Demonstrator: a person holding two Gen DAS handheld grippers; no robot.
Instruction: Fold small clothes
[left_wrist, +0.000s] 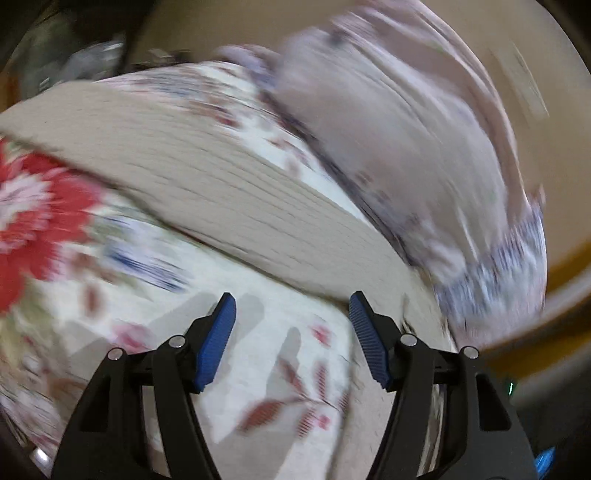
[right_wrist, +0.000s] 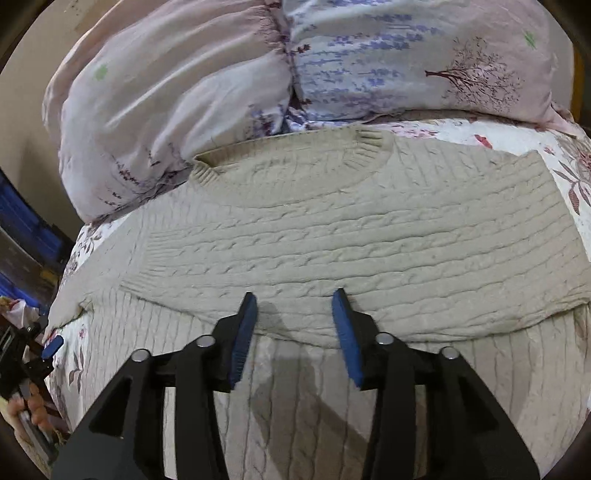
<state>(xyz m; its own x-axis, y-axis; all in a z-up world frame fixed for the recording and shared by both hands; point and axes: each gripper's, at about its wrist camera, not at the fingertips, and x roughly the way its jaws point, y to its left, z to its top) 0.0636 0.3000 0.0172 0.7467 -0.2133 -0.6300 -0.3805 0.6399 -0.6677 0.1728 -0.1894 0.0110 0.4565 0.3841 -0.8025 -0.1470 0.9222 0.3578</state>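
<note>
Both jaws stood open and empty as the right hand-held gripper (right_wrist: 293, 334) hovered over the beige sweater's (right_wrist: 332, 229) folded edge, left hand-held gripper (left_wrist: 291, 336) above the bed (left_wrist: 280, 369) — next, probably pinch and fold.

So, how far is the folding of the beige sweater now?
One fold looks made: the beige cable-knit sweater lies on the floral bedsheet with a doubled edge across it, its collar toward the pillows. Nothing is in hand: the right gripper is open above that edge, and the left gripper is open over the sheet. The sleeve at the left of the right wrist view and the final folds seem left.
</note>
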